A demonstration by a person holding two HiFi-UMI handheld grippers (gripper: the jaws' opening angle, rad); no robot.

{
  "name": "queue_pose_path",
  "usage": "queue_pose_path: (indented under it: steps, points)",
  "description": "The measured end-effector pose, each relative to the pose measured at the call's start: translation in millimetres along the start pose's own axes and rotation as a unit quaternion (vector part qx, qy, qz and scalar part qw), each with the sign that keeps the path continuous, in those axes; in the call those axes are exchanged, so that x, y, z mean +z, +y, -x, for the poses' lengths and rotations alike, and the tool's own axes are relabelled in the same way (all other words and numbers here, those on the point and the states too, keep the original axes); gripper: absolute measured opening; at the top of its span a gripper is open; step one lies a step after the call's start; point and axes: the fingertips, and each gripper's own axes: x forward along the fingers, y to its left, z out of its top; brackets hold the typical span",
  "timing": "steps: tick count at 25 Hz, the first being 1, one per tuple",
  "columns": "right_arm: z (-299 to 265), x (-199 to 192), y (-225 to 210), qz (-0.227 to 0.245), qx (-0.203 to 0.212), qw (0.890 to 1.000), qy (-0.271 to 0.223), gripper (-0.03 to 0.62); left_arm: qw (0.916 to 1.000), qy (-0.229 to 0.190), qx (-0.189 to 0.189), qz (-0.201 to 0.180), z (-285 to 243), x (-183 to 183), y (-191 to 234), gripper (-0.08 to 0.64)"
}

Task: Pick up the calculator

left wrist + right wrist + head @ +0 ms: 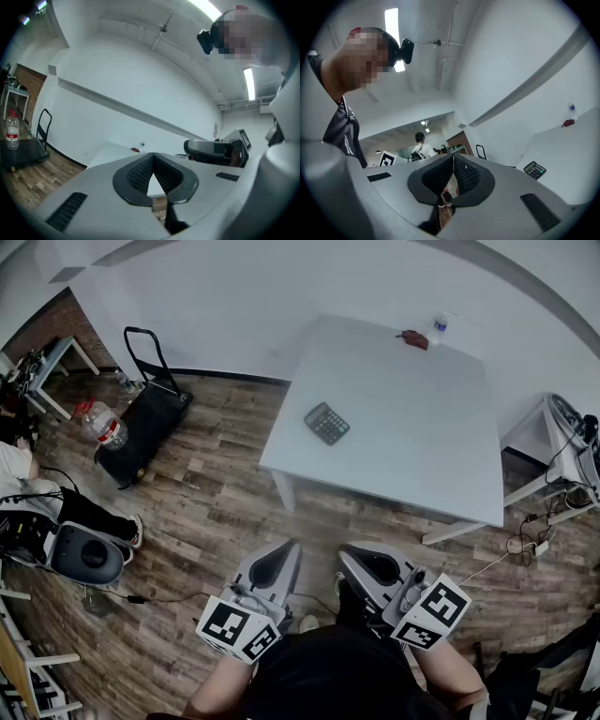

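Closest to us, low by our body, we hold the left gripper (279, 563) and the right gripper (361, 566) side by side over the wood floor (206, 484). Both point ahead, toward the table (403, 427). In the left gripper view the two jaws are pressed together at the tips, with nothing between them. In the right gripper view the jaws are pressed together too, and they pinch nothing.

Further out is the white table. The calculator (327, 423) lies flat on it, near the table's left edge and not far from its near left corner. It is well apart from both grippers. It lies ahead of us, about midway between the two, so we cannot say that one hand is clearly nearer. Its long side runs on a slant, from far left to near right. We think the jaws must open first, then close across its short side.

At the table's far edge sit a small red thing (412, 338) and a little bottle (441, 326), well apart from the calculator.

The head view shows the whole way to go and the slant. The right gripper view shows the calculator too, off to the right of its jaws. The left gripper view shows the table and the red thing, but no calculator. We think the gripper's own gray body hides it.
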Motion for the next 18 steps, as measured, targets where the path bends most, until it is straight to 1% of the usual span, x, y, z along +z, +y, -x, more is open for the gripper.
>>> queue_pose_path:
  steps: [4,8,10,12,15,18]
  points:
    - [-10,18,-54,-0.001,0.004,1.0,0.011,0.015,0.9998,0.017,0.007,0.011,-59,-4,19,0.005]
    - [-13,35,-111,-0.004,0.014,0.999,0.03,0.015,0.9989,0.034,0.026,0.021,-115,-6,41,0.005]
    - [-14,47,-139,-0.004,0.023,0.999,0.034,0.015,0.9983,0.035,0.042,0.02,-139,-3,51,0.005]
    - [-19,61,-163,-0.001,0.033,0.999,0.035,0.015,0.9977,0.026,0.059,0.023,-161,4,62,0.005]
    - [-26,73,-181,-0.007,0.05,0.998,0.032,0.015,0.9967,0.027,0.071,0.03,-181,6,77,0.005]
    - [-33,77,-190,-0.008,0.066,0.997,0.036,0.015,0.996,0.039,0.078,0.021,-196,5,93,0.005]
